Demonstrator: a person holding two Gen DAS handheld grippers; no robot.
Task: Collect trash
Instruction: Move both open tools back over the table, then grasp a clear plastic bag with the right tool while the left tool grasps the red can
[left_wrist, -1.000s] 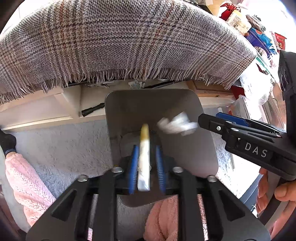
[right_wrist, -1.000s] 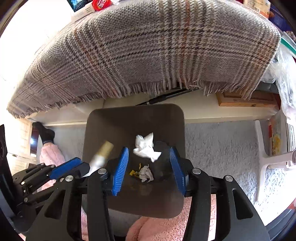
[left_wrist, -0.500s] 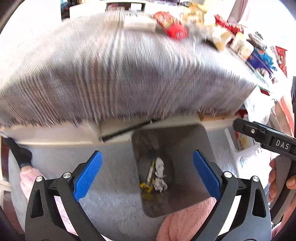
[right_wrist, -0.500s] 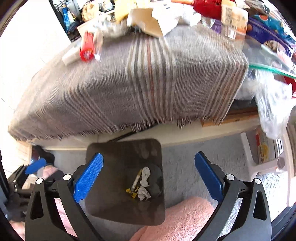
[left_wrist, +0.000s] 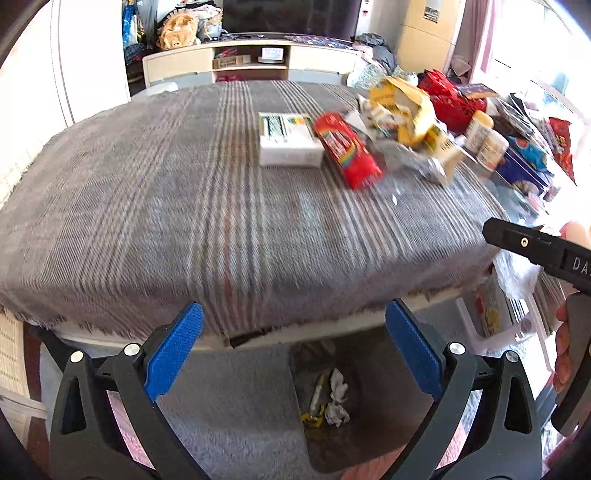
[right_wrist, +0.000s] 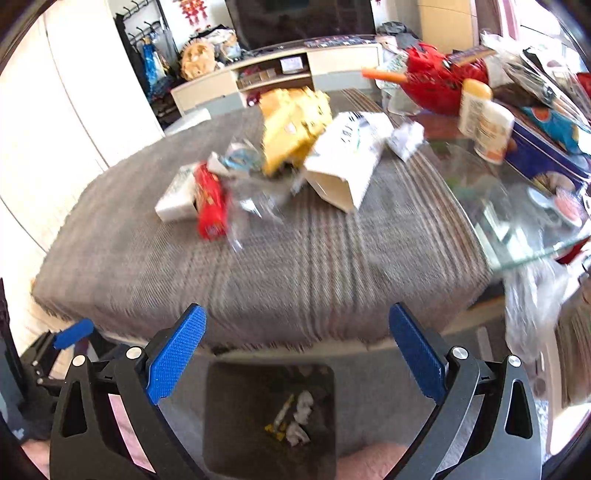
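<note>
Both grippers empty above the bin, trash lying inside it

The left gripper (left_wrist: 293, 350) and right gripper (right_wrist: 297, 352) have their jaws spread wide, nothing between them; the grey bin (right_wrist: 229, 424) on the carpet below holds crumpled tissues (right_wrist: 301, 415) and a yellow-tipped tube (left_wrist: 317, 397), while more wrappers (right_wrist: 210, 199) lie on the checked tablecloth (left_wrist: 166, 206)

Motion blur smears the litter pile (right_wrist: 295, 147) on the plaid cloth (left_wrist: 184, 206), so the print on the red packet (left_wrist: 347, 149), the white box (left_wrist: 288, 142) and the yellow carton (right_wrist: 295, 118) cannot be read. The scraps in the trash bin (right_wrist: 229, 424) are too small to identify. The bin's near rim is cut off by the frame edge. The lettering on the right gripper's (left_wrist: 535, 251) body runs off the right edge.
</note>
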